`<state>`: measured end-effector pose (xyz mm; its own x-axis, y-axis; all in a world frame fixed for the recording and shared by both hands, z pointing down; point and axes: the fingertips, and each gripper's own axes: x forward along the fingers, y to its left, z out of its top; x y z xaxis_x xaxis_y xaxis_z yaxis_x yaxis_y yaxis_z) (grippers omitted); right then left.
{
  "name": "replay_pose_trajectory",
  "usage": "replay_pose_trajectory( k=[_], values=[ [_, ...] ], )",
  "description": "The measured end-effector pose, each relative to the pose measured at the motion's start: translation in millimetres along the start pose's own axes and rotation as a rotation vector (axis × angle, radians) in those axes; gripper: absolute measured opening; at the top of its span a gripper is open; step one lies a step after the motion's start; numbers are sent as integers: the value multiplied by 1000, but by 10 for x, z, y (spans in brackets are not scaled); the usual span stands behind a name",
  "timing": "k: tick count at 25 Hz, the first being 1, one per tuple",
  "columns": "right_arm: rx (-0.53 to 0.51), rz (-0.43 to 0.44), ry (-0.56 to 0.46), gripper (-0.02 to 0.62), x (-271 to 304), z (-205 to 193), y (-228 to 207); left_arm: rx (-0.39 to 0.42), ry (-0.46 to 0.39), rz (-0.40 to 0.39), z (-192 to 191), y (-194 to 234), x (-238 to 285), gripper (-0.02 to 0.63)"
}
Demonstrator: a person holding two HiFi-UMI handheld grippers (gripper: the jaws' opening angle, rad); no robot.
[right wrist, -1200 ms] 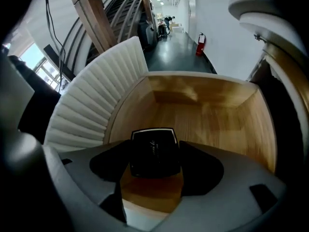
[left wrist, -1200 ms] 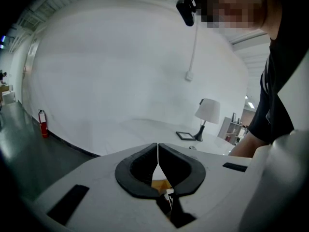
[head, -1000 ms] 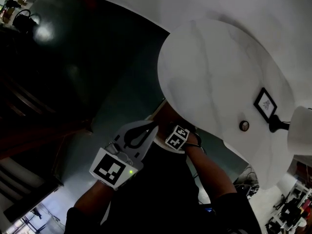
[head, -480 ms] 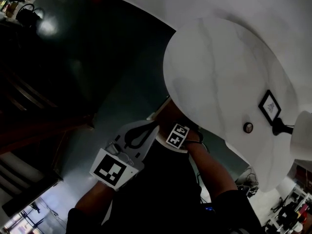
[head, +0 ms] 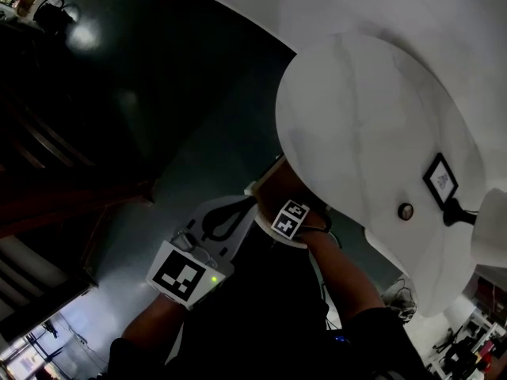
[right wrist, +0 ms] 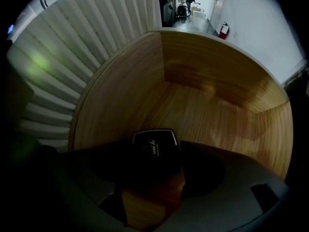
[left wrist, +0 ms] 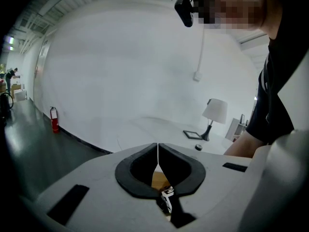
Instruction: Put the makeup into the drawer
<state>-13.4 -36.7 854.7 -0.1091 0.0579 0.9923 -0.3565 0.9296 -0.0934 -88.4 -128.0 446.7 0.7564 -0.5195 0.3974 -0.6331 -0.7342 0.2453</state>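
Note:
A black makeup compact (right wrist: 155, 145) with pale lettering sits between the jaws of my right gripper (right wrist: 157, 154), which is shut on it inside a curved wooden drawer (right wrist: 212, 105). Whether the compact touches the drawer floor I cannot tell. From the head view only that gripper's marker cube (head: 289, 218) shows, with its jaws hidden in the brown drawer (head: 273, 182) under the white round table (head: 364, 109). My left gripper (head: 247, 203) hovers just left of the drawer, shut and empty; its pads meet in a thin line (left wrist: 157, 151).
On the table stand a white lamp (left wrist: 215, 111), a small picture frame (left wrist: 192, 135) and a little dark round thing (head: 405, 210). The ribbed white table base (right wrist: 72, 57) lies left of the drawer. A dark floor (head: 158, 93) surrounds the table; a fire extinguisher (left wrist: 54, 120) stands by the wall.
The head view has drifted, so the table sits a little more to the right. Both grippers hold nearly the same places, the right one still reaching into the drawer.

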Motion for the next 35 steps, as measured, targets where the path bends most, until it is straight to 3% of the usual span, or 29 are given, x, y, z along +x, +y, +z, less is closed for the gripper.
replay_pose_trajectory(
  k=[9,18,30,35],
  values=[
    [10,-21,-7,281,-13,22,-11,10,-1,-26,9,-15,-19,12],
    [89,-34,-64,281,-196,53,-33,13,4,-64,44,-47,38,12],
    [226,-125,-365,279,-1636,197,133,36,-24,-143,420,-177,91,11],
    [307,-215,-497,279,-2315,127,80,61,-45,-178,589,-383,221,11]
  ],
)
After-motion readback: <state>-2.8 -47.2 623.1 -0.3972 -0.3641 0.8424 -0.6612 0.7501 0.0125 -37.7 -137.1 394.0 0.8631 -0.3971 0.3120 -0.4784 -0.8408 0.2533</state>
